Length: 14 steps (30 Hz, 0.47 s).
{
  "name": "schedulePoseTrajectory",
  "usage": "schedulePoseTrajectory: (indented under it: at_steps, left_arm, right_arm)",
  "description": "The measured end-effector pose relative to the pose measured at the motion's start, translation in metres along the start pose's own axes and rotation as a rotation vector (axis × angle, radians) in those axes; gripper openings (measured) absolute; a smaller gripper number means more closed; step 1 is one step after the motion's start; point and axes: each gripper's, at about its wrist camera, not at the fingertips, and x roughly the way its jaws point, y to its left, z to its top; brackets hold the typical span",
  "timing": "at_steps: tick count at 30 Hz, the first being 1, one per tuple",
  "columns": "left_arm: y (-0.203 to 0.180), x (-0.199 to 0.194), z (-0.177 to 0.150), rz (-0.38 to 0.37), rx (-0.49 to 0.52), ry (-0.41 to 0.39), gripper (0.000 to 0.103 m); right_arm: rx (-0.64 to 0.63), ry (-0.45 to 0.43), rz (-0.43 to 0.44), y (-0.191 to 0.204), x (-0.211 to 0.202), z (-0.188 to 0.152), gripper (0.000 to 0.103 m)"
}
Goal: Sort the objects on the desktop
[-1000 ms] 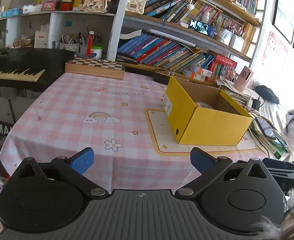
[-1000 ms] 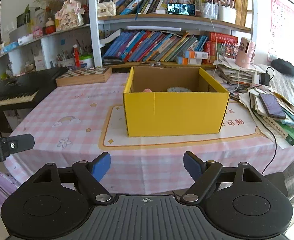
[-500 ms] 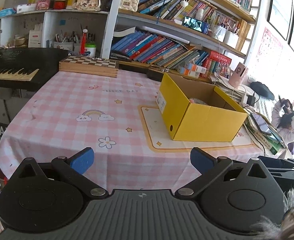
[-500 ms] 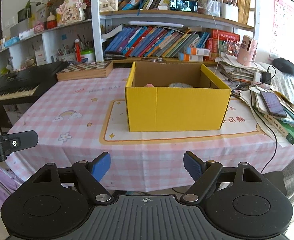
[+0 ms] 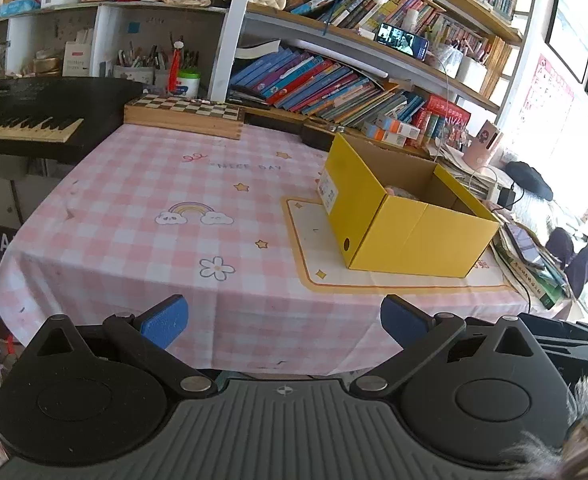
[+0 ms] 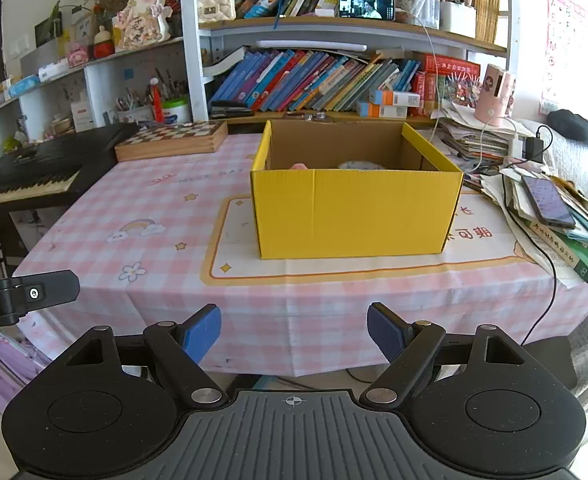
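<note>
An open yellow cardboard box [image 5: 410, 228] [image 6: 354, 212] stands on a white mat on the pink checked tablecloth [image 5: 166, 200] [image 6: 142, 208]. Inside it I see only the tops of a pink thing [image 6: 299, 166] and a grey thing [image 6: 360, 165]. My left gripper [image 5: 284, 320] is open and empty, held off the table's front edge, left of the box. My right gripper [image 6: 294, 326] is open and empty, also off the front edge, facing the box. Part of the left gripper [image 6: 22, 294] shows at the left of the right wrist view.
A wooden chessboard box [image 5: 184, 114] [image 6: 172, 140] lies at the table's back. A black keyboard [image 5: 26, 120] [image 6: 26, 172] stands to the left. Stacked papers, books and a phone [image 6: 548, 202] with cables sit at the right. Bookshelves [image 6: 314, 80] rise behind.
Both grippers have drawn back from the table, so the box and table look smaller and farther. Both stay open and empty.
</note>
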Motion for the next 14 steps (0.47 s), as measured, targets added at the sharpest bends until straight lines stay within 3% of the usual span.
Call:
schedulePoseTrajectory:
  at_steps: [14]
  left_arm:
    - [-0.0015,0.0061,-0.0014,0.009,0.02,0.029,0.103]
  right_arm:
    - [0.002,0.015,-0.007,-0.0011,0.0024,0.0009,0.083]
